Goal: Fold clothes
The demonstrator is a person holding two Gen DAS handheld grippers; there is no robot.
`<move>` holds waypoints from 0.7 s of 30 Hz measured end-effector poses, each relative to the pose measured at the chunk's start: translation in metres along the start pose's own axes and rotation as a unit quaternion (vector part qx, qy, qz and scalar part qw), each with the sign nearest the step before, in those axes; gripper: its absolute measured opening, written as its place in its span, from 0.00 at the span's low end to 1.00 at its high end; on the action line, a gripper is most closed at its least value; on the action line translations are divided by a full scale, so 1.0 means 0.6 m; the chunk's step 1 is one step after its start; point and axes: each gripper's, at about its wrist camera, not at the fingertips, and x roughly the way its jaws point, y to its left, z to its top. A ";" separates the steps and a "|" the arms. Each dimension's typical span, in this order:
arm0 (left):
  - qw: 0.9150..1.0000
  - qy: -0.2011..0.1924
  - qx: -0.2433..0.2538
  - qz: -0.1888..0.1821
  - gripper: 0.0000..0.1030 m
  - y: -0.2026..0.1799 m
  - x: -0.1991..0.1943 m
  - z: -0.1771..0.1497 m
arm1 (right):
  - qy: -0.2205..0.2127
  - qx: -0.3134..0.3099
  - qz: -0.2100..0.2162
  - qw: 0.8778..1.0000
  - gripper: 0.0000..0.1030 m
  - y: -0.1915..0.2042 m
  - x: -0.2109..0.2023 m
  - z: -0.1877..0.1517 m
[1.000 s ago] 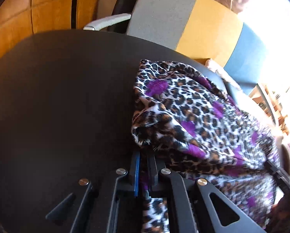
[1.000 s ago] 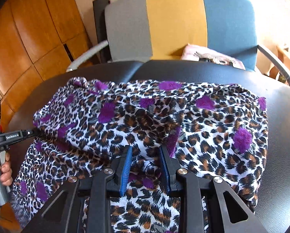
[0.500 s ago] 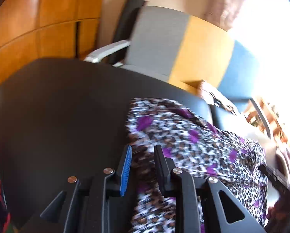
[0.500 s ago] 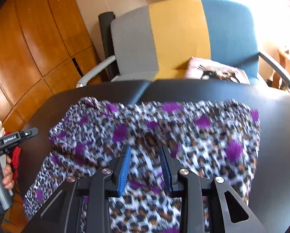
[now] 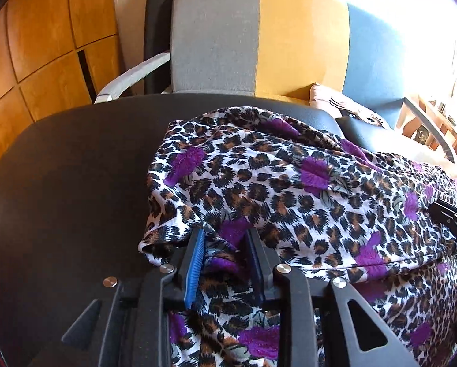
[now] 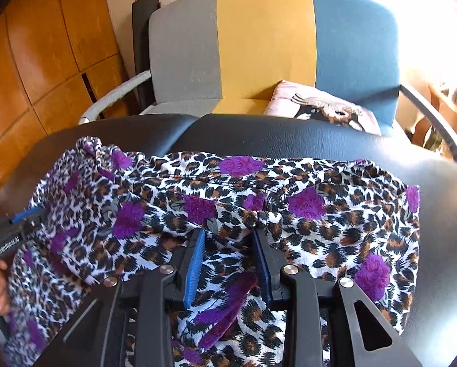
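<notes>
A leopard-print garment with purple flowers (image 5: 289, 189) lies folded over on the black padded table (image 5: 75, 168). My left gripper (image 5: 225, 232) sits at its near left corner; its jaws are opening, a loose fold of cloth lies between them, and the pads do not press on it. In the right wrist view the garment (image 6: 228, 189) spreads across the table (image 6: 320, 134). My right gripper (image 6: 228, 232) is open at the upper layer's near fold edge, with the lower layer showing between its fingers. The left gripper (image 6: 14, 232) shows at the cloth's left edge, and the right one (image 5: 451, 220) at its right.
A grey, yellow and blue armchair (image 5: 289, 39) stands just behind the table, with a pale printed cushion (image 6: 320, 107) on its seat. Wooden wall panels (image 6: 44, 61) fill the left. A person's hand (image 6: 0, 290) holds the left gripper's handle. Shelving (image 5: 436, 128) stands at the far right.
My left gripper, which was shut on the cloth's corner, has opened and let it go. Both grippers drew back toward the near edge, and the upper layer now lies flatter.
</notes>
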 end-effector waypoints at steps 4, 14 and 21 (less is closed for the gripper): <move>1.000 -0.004 0.016 0.017 0.27 -0.024 0.048 0.032 | -0.001 -0.005 -0.007 1.000 0.32 -0.005 0.013 0.014; 1.000 0.004 0.009 -0.002 0.27 -0.013 0.071 0.017 | 0.011 0.015 0.015 1.000 0.51 -0.013 -0.040 0.004; 0.995 -0.001 -0.060 -0.077 0.30 0.063 -0.023 -0.007 | 0.023 0.098 0.101 0.990 0.71 -0.095 -0.160 -0.085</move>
